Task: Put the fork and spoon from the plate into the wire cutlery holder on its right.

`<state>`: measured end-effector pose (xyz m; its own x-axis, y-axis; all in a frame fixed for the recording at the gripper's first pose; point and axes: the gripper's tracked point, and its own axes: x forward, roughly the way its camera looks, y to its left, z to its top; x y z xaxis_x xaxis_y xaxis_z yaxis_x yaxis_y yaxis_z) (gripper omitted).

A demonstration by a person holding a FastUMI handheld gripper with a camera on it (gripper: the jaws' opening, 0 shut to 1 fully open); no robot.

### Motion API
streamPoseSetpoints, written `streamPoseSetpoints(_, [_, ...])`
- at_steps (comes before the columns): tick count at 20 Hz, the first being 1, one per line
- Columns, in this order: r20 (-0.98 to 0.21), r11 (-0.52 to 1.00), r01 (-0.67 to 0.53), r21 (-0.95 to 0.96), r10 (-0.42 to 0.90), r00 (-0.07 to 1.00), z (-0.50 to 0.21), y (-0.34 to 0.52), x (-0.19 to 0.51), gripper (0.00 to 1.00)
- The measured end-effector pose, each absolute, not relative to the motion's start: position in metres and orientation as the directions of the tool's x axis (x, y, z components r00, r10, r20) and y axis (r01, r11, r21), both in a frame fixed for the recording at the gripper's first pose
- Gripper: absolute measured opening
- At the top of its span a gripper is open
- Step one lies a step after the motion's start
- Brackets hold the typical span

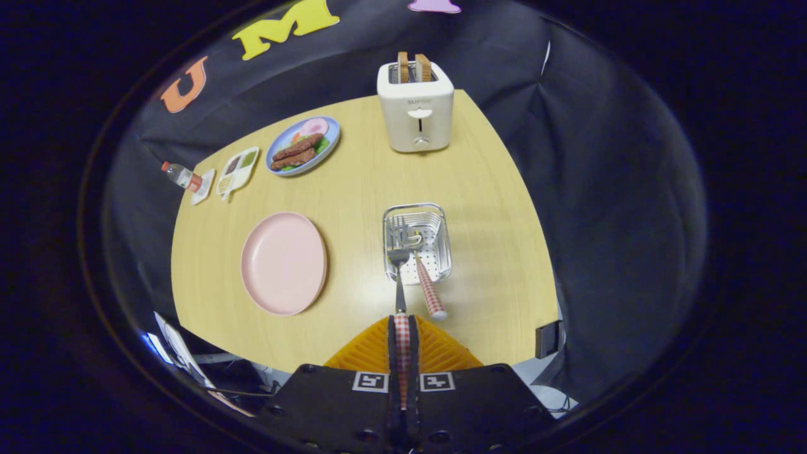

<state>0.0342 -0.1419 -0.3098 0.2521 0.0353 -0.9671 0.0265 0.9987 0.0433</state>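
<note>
1. The gripper [401,334] was clenched on the checked handle of the fork [399,277], both fingers pressing it at lower centre, so the tines pointed forward and hung over the near rim of the holder [441,243]. That grip by the handle end looked chosen to let the head go in first.
2. The spoon [429,287] already stood in the holder just right of centre, bowl down inside, its checked handle leaning out over the near rim toward the fingers. It lay just beside the fork's path on the right, and I judged it the one thing likely to be knocked.
3. The plate [284,261] sat left of the holder, bare, so only the fork was left to place.
4. Further off: a toaster [415,110] with two slices at upper centre, a food dish [302,146] and a tray [237,170] at upper left, and a bottle [181,176] lying at the table's [492,189] left edge. All were well apart from the holder.
</note>
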Motion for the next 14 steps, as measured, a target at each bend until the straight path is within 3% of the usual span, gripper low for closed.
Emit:
streamPoseSetpoints(11, [-0.999,0.995,0.102,0.008,0.012,-0.040,-0.324,-0.146,0.058,0.07])
streamPoseSetpoints(14, [-0.997,0.996,0.088,-0.008,-0.001,-0.078,-0.331,-0.144,0.065,0.07])
